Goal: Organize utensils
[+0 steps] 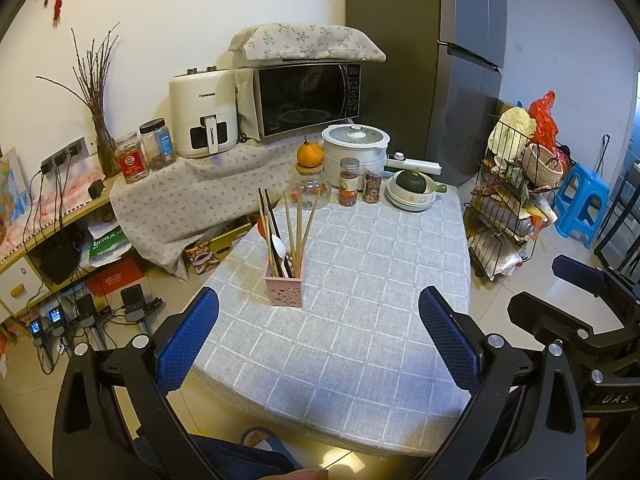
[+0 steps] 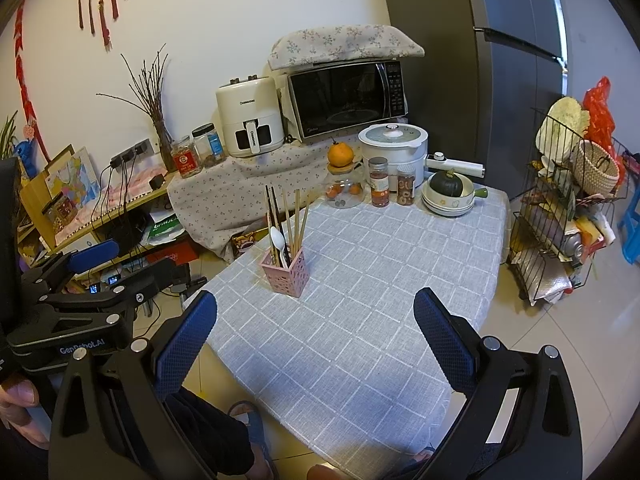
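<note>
A pink perforated holder (image 1: 285, 285) stands on the grey checked tablecloth (image 1: 360, 320), holding several chopsticks (image 1: 298, 226) and a white spoon (image 1: 279, 245). It also shows in the right wrist view (image 2: 285, 272), with the chopsticks (image 2: 297, 216) and spoon (image 2: 277, 239) upright in it. My left gripper (image 1: 320, 334) is open and empty, held above the table's near edge, short of the holder. My right gripper (image 2: 316, 334) is open and empty, also over the near edge. The other gripper shows at the edge of each view.
At the table's far end stand a glass jar with an orange (image 1: 309, 178), two spice jars (image 1: 349, 182), stacked bowls with a green squash (image 1: 412, 192) and a white cooker (image 1: 356, 146). A wire rack (image 1: 508, 216) stands right of the table. A microwave (image 1: 308, 98) is behind.
</note>
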`<action>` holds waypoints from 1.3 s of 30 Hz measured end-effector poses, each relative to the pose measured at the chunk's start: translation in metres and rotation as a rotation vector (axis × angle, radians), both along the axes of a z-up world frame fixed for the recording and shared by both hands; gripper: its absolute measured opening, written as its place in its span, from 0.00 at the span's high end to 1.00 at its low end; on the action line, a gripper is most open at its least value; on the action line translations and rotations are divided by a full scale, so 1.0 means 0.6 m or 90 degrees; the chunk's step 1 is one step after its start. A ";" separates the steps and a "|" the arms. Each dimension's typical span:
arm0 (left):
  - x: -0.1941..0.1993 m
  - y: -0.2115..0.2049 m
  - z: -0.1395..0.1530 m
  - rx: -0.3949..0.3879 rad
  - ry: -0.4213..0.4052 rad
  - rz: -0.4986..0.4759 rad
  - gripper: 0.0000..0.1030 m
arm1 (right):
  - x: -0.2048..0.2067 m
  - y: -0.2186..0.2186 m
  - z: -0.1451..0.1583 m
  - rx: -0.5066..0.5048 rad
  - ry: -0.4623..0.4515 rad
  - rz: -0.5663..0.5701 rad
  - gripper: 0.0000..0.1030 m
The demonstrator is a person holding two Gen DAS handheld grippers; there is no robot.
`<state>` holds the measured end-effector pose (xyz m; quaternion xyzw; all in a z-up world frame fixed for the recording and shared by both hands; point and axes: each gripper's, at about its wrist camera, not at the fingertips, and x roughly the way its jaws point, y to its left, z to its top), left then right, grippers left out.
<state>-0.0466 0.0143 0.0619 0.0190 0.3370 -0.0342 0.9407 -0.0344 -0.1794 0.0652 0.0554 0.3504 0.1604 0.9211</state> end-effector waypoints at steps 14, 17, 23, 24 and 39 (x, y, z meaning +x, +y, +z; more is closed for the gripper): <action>-0.002 -0.009 -0.008 -0.001 0.003 -0.007 0.07 | 0.002 0.006 -0.006 0.002 0.003 0.000 0.07; 0.000 -0.008 -0.010 -0.001 0.005 -0.010 0.07 | 0.002 0.006 -0.006 0.003 0.003 0.000 0.07; 0.000 -0.008 -0.012 -0.001 0.007 -0.012 0.07 | 0.002 0.007 -0.008 0.003 0.003 0.000 0.07; 0.001 -0.008 -0.012 -0.001 0.007 -0.012 0.07 | 0.002 0.006 -0.008 0.002 0.003 0.000 0.07; 0.003 -0.004 -0.013 0.000 0.006 -0.014 0.07 | 0.000 0.006 -0.010 0.002 0.001 0.000 0.07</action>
